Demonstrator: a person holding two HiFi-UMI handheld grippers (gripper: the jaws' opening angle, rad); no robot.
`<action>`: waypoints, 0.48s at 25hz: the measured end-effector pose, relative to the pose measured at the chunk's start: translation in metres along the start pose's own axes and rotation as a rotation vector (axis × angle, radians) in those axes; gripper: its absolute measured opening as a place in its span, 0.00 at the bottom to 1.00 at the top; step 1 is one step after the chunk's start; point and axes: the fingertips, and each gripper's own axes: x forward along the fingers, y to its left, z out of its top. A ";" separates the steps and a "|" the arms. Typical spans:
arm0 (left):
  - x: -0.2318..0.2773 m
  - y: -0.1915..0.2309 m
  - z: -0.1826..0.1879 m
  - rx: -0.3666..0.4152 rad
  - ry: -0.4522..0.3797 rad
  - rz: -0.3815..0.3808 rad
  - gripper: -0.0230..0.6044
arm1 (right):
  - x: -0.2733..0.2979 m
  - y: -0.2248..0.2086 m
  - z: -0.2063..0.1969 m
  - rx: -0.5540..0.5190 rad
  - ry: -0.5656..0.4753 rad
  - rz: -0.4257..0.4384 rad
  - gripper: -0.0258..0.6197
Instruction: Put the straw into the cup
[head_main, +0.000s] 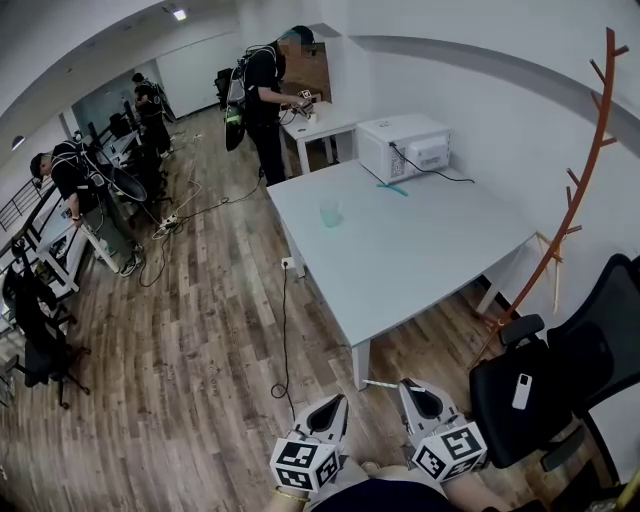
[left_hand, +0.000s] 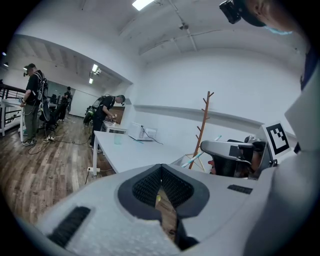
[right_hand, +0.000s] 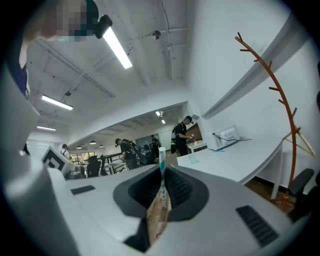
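Straw (right_hand: 162, 167), striped teal and white, stands upright, pinched between the jaws of the right gripper (head_main: 416, 390), its top poking out above them. Just to that gripper's left, the left gripper (head_main: 334, 404) has its jaws pressed together with nothing between them. A black chair (head_main: 540, 390) sits close on the right gripper's right. Ahead of both grippers lies a white table (head_main: 420, 260). The cup (head_main: 331, 212) stands on it well ahead, apart from the straw, and a microwave (head_main: 404, 146) sits farther still.
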 end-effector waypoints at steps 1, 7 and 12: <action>0.000 -0.002 -0.002 -0.002 -0.001 0.002 0.07 | -0.001 0.000 -0.001 0.000 0.002 0.002 0.10; -0.003 -0.009 -0.006 -0.012 -0.007 0.020 0.07 | -0.007 -0.002 -0.002 0.002 0.009 0.019 0.10; -0.003 -0.007 -0.009 -0.029 -0.003 0.039 0.07 | -0.004 -0.001 -0.003 0.007 0.020 0.038 0.10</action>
